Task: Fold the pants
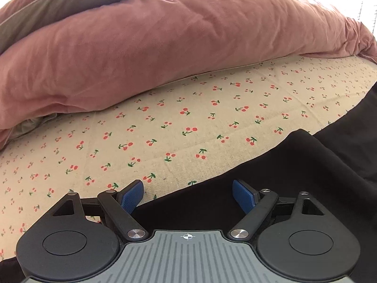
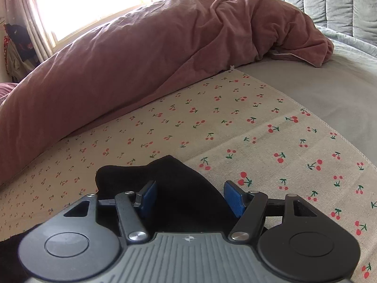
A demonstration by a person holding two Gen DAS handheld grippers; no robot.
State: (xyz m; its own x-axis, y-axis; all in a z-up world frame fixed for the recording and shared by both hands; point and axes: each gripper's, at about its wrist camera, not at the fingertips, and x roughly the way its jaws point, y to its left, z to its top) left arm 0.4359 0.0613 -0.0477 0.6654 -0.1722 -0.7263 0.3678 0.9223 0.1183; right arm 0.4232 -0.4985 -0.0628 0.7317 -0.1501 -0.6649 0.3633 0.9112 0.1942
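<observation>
Blown-out window [image 2: 94, 2] backlight (fisheye-warped edges)

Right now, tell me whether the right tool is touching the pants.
Cannot tell. In the right wrist view the open right tool straddles the pants, but no contact or gap shows plainly.

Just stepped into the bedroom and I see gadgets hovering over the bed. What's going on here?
A person is holding a two-finger gripper in each hand over black pants spread on a cherry-print cloth on the bed. Both the left gripper and the right gripper are open, with black fabric lying between their blue pads, not pinched. A pink duvet is bunched up behind. No neat fold is visible yet.
</observation>
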